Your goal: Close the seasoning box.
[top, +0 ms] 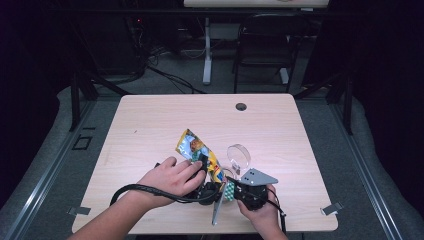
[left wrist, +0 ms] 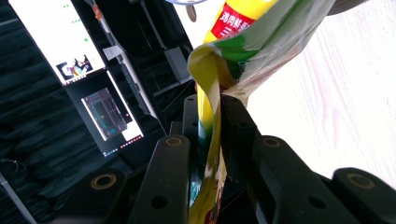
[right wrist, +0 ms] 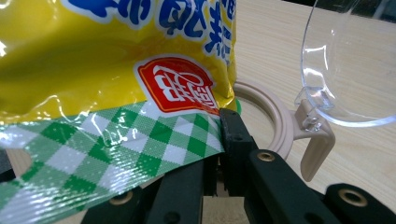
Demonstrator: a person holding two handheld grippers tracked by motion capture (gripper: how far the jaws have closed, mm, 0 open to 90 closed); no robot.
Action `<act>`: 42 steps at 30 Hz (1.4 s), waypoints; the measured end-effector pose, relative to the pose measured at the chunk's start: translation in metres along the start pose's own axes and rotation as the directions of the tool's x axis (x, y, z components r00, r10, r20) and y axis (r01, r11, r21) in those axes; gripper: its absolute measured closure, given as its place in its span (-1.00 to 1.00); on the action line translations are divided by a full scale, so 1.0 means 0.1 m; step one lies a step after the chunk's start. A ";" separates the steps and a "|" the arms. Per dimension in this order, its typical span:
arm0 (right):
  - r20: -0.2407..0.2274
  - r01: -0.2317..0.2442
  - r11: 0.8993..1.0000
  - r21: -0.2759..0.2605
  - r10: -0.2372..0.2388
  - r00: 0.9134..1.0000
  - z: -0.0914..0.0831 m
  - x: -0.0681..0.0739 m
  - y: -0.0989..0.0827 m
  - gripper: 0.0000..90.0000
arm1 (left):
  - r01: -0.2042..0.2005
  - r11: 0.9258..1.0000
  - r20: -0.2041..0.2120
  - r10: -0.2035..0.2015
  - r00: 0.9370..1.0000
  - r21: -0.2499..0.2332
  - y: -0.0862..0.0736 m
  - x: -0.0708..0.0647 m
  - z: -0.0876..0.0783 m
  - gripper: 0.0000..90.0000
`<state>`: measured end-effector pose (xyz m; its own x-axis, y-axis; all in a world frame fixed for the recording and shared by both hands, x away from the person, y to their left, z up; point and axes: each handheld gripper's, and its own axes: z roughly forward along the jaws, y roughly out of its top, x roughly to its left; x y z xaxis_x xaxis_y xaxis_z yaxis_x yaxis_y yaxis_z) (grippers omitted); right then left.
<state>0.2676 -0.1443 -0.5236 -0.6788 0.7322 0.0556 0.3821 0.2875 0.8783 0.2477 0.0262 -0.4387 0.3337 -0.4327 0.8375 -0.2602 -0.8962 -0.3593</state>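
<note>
A yellow snack bag (top: 196, 148) with a green checked bottom edge lies tilted near the front middle of the wooden table (top: 150, 125). My left gripper (top: 212, 186), under the left hand, is shut on the bag's yellow side edge (left wrist: 210, 93), which runs up between its jaws (left wrist: 211, 109). My right gripper (top: 229, 192) is shut on the green checked strip (right wrist: 140, 135); the bag hides one of its jaws (right wrist: 215, 137). Just behind the bag stands a beige ring-shaped container (right wrist: 280, 122) with its clear hinged lid (right wrist: 350, 70) raised (top: 239, 155).
A round cable hole (top: 241, 106) sits at the table's far edge. Beyond the table stand a dark chair (top: 265, 40) and a white desk leg (top: 206, 50). Lit monitors (left wrist: 60, 37) show in the left gripper view. Bare tabletop stretches to the left and right.
</note>
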 end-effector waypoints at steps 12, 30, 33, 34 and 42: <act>-0.001 -0.001 1.000 0.000 0.001 1.000 0.00 0.00 0.00 0.93 | 0.004 1.000 0.008 -0.004 1.000 -0.002 0.00 0.01 0.00 0.82; 0.000 -0.001 1.000 0.001 0.001 1.000 0.00 0.00 0.00 0.93 | -0.003 1.000 0.002 0.003 1.000 -0.005 0.02 0.03 -0.01 0.81; 0.000 -0.002 1.000 0.001 0.002 1.000 0.00 0.00 0.00 0.93 | -0.004 1.000 -0.001 0.004 1.000 -0.005 0.03 0.03 -0.01 0.81; 0.000 -0.002 1.000 0.001 0.002 1.000 0.00 0.00 0.00 0.93 | -0.004 1.000 -0.001 0.004 1.000 -0.005 0.03 0.03 -0.01 0.81; -0.001 0.001 1.000 0.005 -0.001 1.000 0.00 0.00 0.00 0.93 | -0.001 1.000 -0.005 0.001 1.000 -0.007 0.04 0.03 -0.01 0.81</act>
<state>0.2678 -0.1446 -0.5237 -0.6799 0.7312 0.0550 0.3841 0.2913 0.8761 0.2469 0.0215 -0.4373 0.3290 -0.4331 0.8391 -0.2668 -0.8950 -0.3573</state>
